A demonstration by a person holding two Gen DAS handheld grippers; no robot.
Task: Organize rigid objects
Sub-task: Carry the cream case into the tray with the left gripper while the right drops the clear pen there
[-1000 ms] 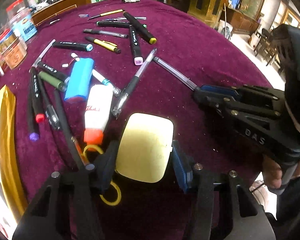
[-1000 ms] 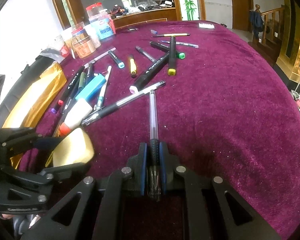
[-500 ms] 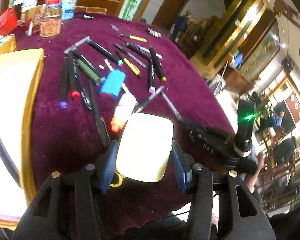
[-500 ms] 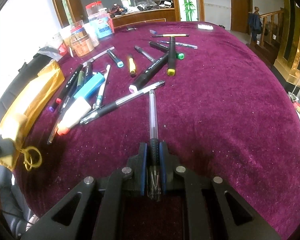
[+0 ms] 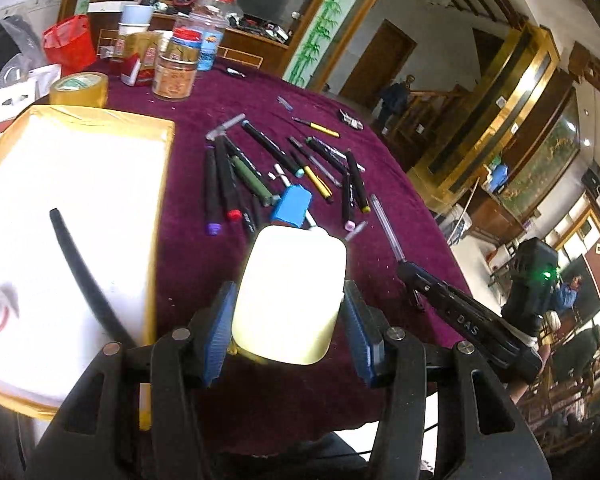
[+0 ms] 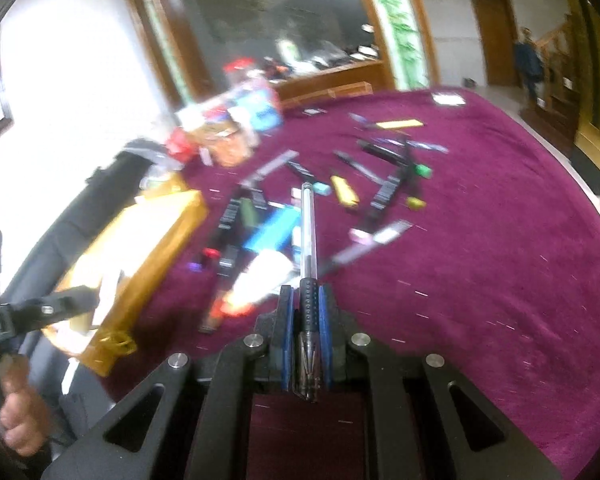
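The table is covered with a dark purple velvet-like cloth (image 5: 204, 264) that looks matt and a little fuzzy. The pale yellow rounded box (image 5: 290, 296) looks like smooth plastic with a soft shine, and the clear pen with a black dotted grip (image 6: 309, 240) has a glossy transparent plastic barrel. The flat open box with a golden rim (image 5: 158, 208) looks like shiny gold paper around a plain white inside.

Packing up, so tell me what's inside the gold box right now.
The gold box shows a white lining and one long black stick. Its near corner is hidden behind the left gripper.
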